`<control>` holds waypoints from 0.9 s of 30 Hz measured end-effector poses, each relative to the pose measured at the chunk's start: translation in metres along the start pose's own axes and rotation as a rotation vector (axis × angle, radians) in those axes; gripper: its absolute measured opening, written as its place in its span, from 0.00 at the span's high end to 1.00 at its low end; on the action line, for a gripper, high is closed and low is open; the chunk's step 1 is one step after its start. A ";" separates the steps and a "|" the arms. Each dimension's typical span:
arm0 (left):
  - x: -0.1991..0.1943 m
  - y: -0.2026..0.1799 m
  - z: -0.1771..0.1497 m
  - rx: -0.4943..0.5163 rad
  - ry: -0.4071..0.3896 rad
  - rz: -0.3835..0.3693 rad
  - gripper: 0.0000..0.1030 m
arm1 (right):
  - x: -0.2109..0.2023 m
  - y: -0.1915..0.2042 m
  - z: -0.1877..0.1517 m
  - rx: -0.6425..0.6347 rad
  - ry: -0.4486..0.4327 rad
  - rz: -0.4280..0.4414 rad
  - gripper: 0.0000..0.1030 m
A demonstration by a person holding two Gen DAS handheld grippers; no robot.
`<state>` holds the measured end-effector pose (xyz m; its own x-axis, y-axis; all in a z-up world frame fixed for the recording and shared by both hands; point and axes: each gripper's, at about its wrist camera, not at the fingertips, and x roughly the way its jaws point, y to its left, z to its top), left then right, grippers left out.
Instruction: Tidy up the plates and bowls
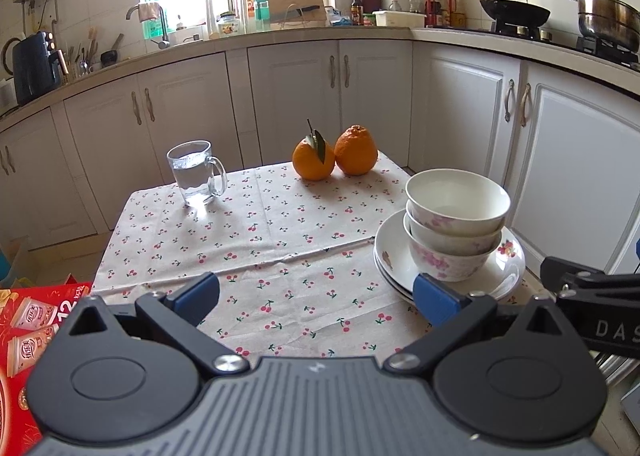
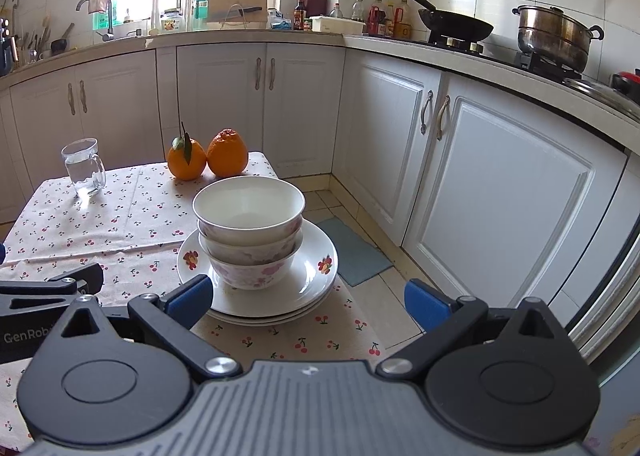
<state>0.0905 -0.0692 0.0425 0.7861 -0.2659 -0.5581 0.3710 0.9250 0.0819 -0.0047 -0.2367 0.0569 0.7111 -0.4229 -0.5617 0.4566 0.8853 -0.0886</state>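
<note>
Three floral bowls [image 2: 248,232] sit nested one inside another on a short stack of white plates [image 2: 316,276], out by the table's [image 2: 80,224] right edge, at about twelve o'clock from the right gripper [image 2: 308,298]. That gripper hovers just short of the stack with its fingers spread wide and empty, one blue pad [image 2: 190,296] close to the plate rim. The left gripper [image 1: 316,296] is equally wide open and empty, with the stack off at its two o'clock. A mug of water [image 1: 196,172] and two oranges [image 1: 334,154] stand well apart at the far side, out of the way. The danger, as I judge it, lies in that edge: the plates sit near the table's right side with tiled floor below, so a nudge from a finger coming in low could slide them off. The nested bowls look top-heavy too, and a bump at the upper rim might tip the whole tower.
</note>
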 end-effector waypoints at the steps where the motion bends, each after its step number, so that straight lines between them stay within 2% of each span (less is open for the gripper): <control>1: 0.000 0.000 0.000 -0.002 0.002 0.000 0.01 | 0.000 0.000 0.000 -0.002 0.000 -0.001 0.00; 27: 0.003 0.000 0.000 -0.007 0.013 -0.001 0.01 | 0.003 0.001 0.000 -0.004 0.002 -0.006 0.00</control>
<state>0.0932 -0.0704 0.0410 0.7792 -0.2637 -0.5686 0.3685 0.9266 0.0753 -0.0020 -0.2374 0.0552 0.7074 -0.4280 -0.5625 0.4585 0.8835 -0.0955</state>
